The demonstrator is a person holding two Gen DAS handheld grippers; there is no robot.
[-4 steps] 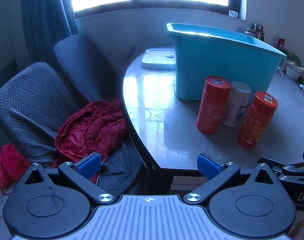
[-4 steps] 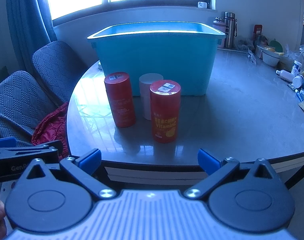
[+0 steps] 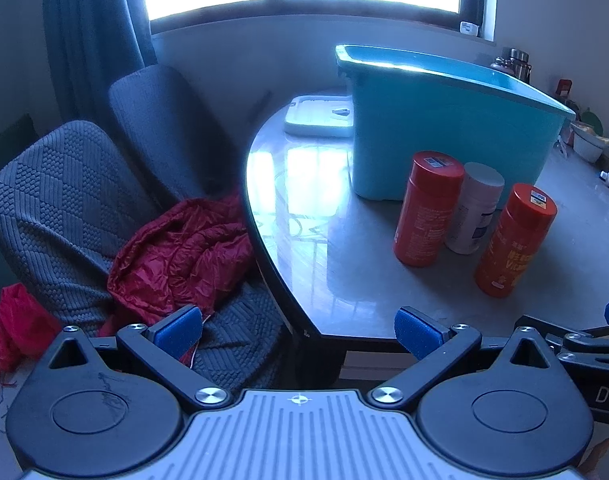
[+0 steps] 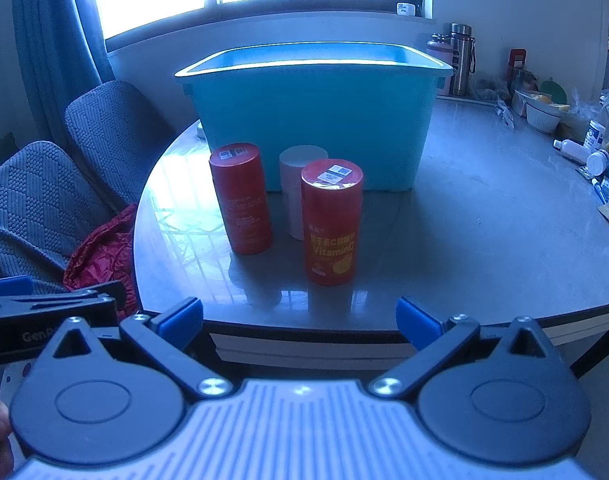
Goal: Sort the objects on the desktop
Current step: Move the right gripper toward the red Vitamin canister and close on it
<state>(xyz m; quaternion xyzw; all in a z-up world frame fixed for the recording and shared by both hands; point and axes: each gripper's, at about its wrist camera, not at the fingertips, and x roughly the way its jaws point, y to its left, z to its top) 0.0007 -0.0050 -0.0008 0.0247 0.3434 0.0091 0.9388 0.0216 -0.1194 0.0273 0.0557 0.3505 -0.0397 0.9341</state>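
Evidently nothing is gripped yet: the left gripper (image 3: 298, 330) and right gripper (image 4: 300, 320) hover off the table's (image 4: 484, 216) near edge, fingers apart and empty, facing three upright bottles (image 4: 331, 222) grouped just before the blue bin (image 4: 312, 120), probably their destination.

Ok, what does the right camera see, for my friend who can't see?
Two orange bottles and a white bottle stand before a blue bin on a grey table. The right gripper is open, empty.
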